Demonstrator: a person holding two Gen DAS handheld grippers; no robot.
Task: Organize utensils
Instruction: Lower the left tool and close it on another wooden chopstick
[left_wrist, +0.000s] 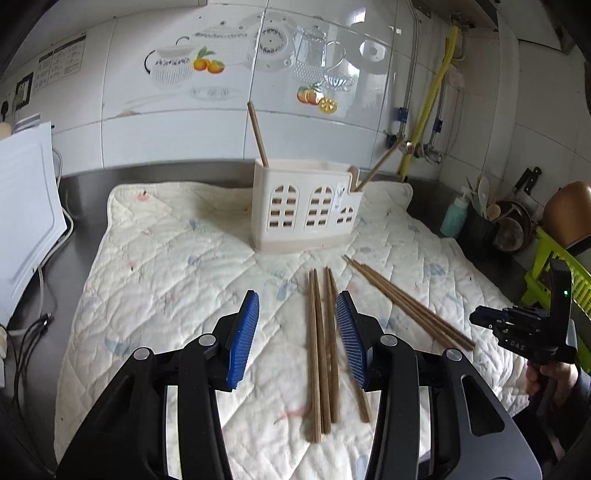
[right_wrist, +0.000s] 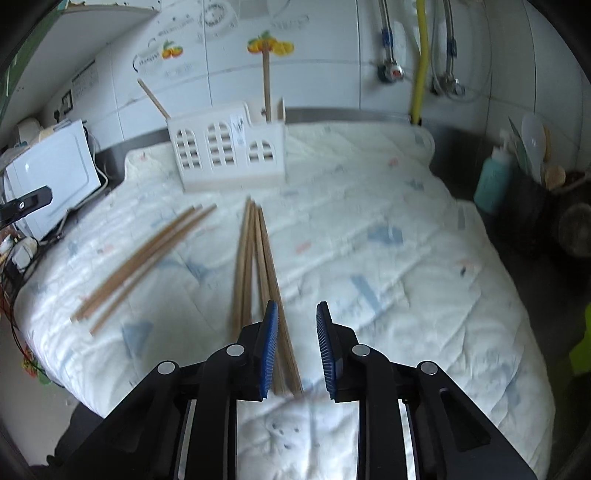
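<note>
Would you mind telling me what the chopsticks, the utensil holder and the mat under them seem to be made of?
Chopsticks: probably wood or bamboo, matte brown.
Utensil holder: likely moulded plastic, smooth cream, with cut-out arched windows.
Mat: quilted fabric, soft and wrinkled, with stitched diamonds.

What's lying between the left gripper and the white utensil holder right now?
In the left wrist view, only quilted mat separates the left gripper from the utensil holder; the nearer chopstick bundle lies just right of that line.

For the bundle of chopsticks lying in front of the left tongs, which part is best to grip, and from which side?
Probably one chopstick near its middle, from above. The sticks lie flat on the quilt, packed side by side lengthwise, so the fingers should straddle its thin width, pinching across rather than at an end.
</note>
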